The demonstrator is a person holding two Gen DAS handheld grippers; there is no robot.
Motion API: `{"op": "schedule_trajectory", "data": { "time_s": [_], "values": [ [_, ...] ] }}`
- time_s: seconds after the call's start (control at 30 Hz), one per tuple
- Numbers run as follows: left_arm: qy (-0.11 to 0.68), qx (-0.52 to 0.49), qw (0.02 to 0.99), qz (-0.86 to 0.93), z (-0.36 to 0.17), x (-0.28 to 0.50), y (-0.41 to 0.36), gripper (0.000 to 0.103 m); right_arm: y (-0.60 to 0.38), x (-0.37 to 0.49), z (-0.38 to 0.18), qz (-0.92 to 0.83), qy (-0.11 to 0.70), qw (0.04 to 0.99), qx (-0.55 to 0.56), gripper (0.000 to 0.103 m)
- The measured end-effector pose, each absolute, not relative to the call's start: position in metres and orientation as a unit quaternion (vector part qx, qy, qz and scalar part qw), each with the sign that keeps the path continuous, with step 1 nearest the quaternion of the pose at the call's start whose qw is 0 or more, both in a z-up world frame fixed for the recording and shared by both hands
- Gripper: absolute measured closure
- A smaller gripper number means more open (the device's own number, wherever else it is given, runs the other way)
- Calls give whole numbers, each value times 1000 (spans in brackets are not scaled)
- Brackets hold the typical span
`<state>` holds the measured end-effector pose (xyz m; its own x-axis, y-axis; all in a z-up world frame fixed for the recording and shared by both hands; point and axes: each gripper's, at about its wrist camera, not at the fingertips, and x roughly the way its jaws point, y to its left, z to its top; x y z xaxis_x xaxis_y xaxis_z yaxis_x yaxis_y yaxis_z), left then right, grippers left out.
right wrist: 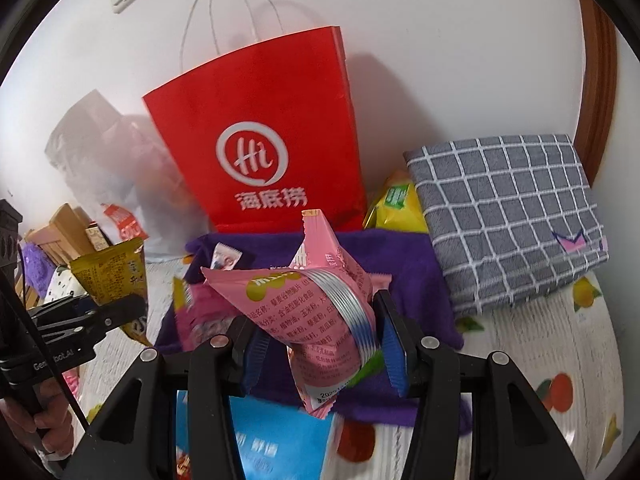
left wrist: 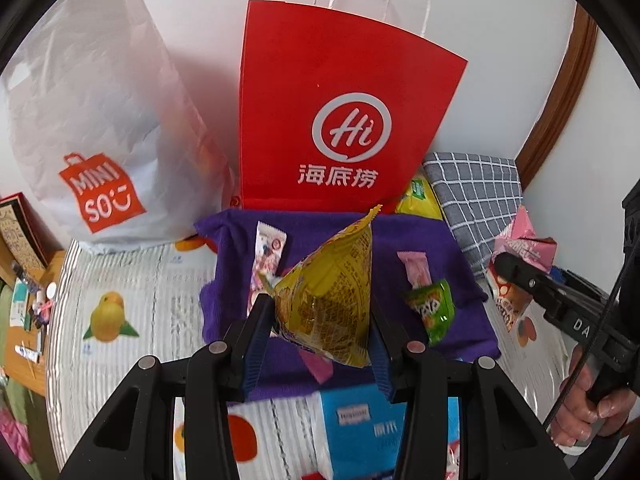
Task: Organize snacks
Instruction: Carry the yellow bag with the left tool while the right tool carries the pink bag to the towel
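My left gripper [left wrist: 322,312] is shut on a yellow snack packet [left wrist: 332,296] and holds it above the purple cloth [left wrist: 460,240]. My right gripper [right wrist: 320,332] is shut on a pink snack packet [right wrist: 316,312], also above the purple cloth [right wrist: 408,264]. Each gripper shows in the other's view, the right one [left wrist: 516,268] with its pink packet [left wrist: 524,244], the left one [right wrist: 120,308] with its yellow packet [right wrist: 112,276]. On the cloth lie a white candy bar [left wrist: 268,260], a pink bar [left wrist: 416,272] and a green packet [left wrist: 436,312]. A red paper bag [left wrist: 340,112] stands behind the cloth.
A white MINISO bag [left wrist: 96,132] stands left of the red bag. A grey checked cushion [right wrist: 508,216] lies at the right, with a yellow-green packet [right wrist: 396,204] beside it. A blue box [left wrist: 360,428] sits at the front. The fruit-print cover [left wrist: 120,312] spreads all around.
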<state>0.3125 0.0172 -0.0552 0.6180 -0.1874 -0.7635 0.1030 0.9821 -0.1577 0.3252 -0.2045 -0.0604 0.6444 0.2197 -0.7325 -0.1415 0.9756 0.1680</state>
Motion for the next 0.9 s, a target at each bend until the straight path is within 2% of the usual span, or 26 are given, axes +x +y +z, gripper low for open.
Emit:
{"op": "schedule_trajectory", "data": {
  "time_s": [0.33, 0.9],
  "values": [
    [435, -51, 895, -88, -65, 347, 20, 60, -201, 364, -73, 99, 409, 906, 50, 54],
    [466, -75, 879, -65, -97, 363, 40, 60, -228, 394, -132, 69, 475, 875, 63, 53]
  ]
}}
